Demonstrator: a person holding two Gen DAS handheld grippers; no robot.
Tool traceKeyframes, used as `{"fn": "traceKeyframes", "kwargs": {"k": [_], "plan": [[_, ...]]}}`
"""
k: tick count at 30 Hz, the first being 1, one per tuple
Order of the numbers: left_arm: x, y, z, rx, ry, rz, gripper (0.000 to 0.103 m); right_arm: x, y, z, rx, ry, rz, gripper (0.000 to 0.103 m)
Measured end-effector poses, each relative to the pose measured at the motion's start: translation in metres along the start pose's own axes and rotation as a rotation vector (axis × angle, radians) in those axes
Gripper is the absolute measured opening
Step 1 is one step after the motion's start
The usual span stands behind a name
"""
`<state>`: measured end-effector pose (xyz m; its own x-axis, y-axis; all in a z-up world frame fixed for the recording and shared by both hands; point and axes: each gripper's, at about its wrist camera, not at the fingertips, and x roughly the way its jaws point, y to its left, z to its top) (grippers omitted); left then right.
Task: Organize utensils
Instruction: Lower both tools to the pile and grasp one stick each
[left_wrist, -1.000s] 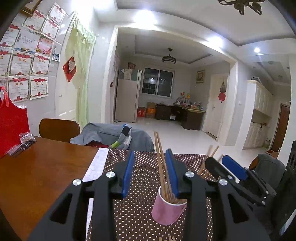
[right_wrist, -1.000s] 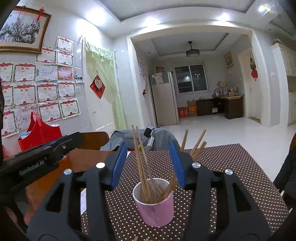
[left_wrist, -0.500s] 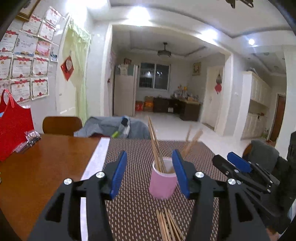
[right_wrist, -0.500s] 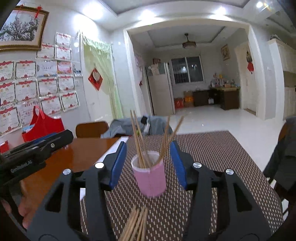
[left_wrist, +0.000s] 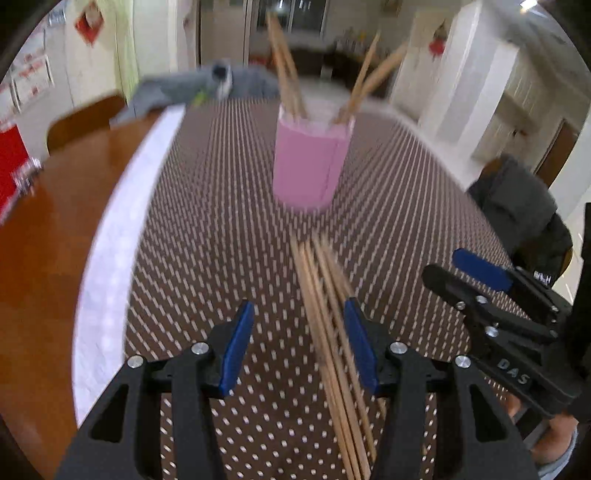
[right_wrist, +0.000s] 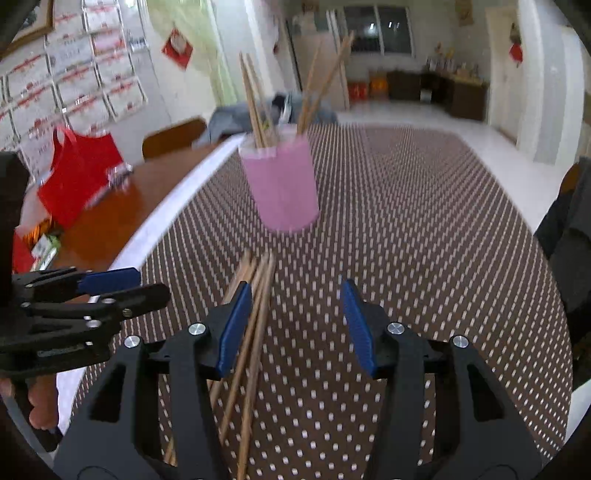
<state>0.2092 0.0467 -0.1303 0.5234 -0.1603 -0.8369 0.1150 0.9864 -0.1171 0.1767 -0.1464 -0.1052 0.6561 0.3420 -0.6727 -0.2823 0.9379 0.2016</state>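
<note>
Since both tools are spread and empty, I have no chopsticks in hand yet. The loose chopsticks (left_wrist: 332, 332) lie on the desk between the fingers of my left tool (left_wrist: 299, 343), and ahead of it is the cup (left_wrist: 310, 162). They look light, stiff and likely to roll, so I'd pinch one mid-length.

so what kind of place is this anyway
Most likely a home dining area: a wooden table under a dotted cloth, a dining chair at its far side, and certificates on the wall.
</note>
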Motion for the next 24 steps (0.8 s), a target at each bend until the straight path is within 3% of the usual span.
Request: {"fn": "traceKeyframes", "kwargs": {"k": [3,8,12,15,24], "plan": [[0.016,0.001,-0.008,-0.02,0.066,-0.005,0.051,0.008,-0.003,-0.01,0.005,0.064,0.021,0.051],[0.03,-0.001,-0.013,-0.016,0.105,0.009,0.05,0.02,-0.001,-0.022,-0.001,0.137,0.039,0.051],[0.038,-0.003,-0.011,0.0,0.125,0.034,0.05,0.023,0.0,-0.022,-0.01,0.162,0.05,0.051],[0.045,-0.004,-0.013,0.009,0.142,0.052,0.043,0.026,-0.001,-0.022,-0.009,0.172,0.052,0.051],[0.053,-0.003,-0.003,0.022,0.124,0.109,0.043,0.033,-0.006,-0.02,-0.009,0.189,0.055,0.051]]}}
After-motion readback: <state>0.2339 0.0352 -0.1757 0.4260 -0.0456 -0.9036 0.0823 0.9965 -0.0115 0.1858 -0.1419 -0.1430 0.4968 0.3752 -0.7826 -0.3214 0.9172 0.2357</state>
